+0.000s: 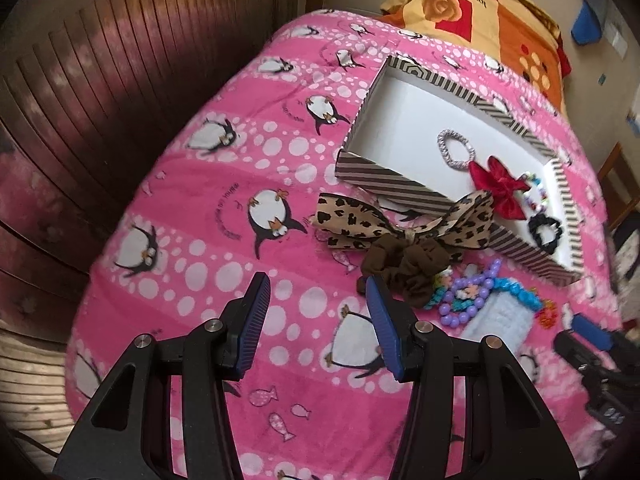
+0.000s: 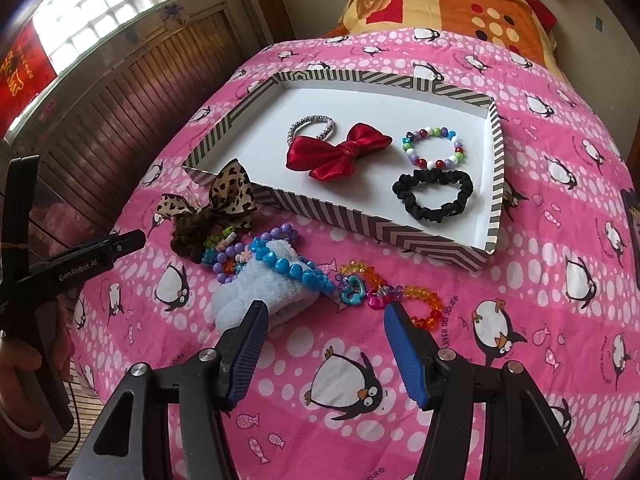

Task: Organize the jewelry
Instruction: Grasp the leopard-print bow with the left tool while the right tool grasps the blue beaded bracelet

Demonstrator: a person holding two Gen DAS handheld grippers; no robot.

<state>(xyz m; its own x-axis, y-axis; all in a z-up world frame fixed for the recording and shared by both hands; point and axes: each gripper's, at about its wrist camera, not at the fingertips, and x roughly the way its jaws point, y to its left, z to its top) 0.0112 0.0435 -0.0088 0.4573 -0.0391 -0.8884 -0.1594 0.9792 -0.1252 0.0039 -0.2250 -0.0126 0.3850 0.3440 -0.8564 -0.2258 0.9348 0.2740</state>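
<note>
- While hovering over the pink penguin blanket (image 1: 224, 216), left gripper (image 1: 316, 286) parted about halfway, nothing between the blue pads; brown scrunchie (image 1: 404, 264) just beyond its right finger.
- Right gripper (image 2: 326, 316) likewise half apart and empty, above bare blanket, with the white fluffy band (image 2: 256, 292) at its left finger and the orange bead bracelet (image 2: 424, 300) at its right.
- Beside these, loose on the blanket: blue bead bracelet (image 2: 292, 268), purple bead bracelet (image 2: 276, 234), leopard bow (image 2: 232, 190).
- Farther back, striped box (image 2: 360, 220) holding red bow (image 2: 336, 150), silver bracelet (image 2: 310, 126), multicoloured bead bracelet (image 2: 432, 148), black scrunchie (image 2: 434, 192).
- Beyond the blanket, patterned orange bedding (image 2: 460, 4); to the left, dark wooden slatted panelling (image 1: 100, 92) and bright window (image 2: 116, 12).
</note>
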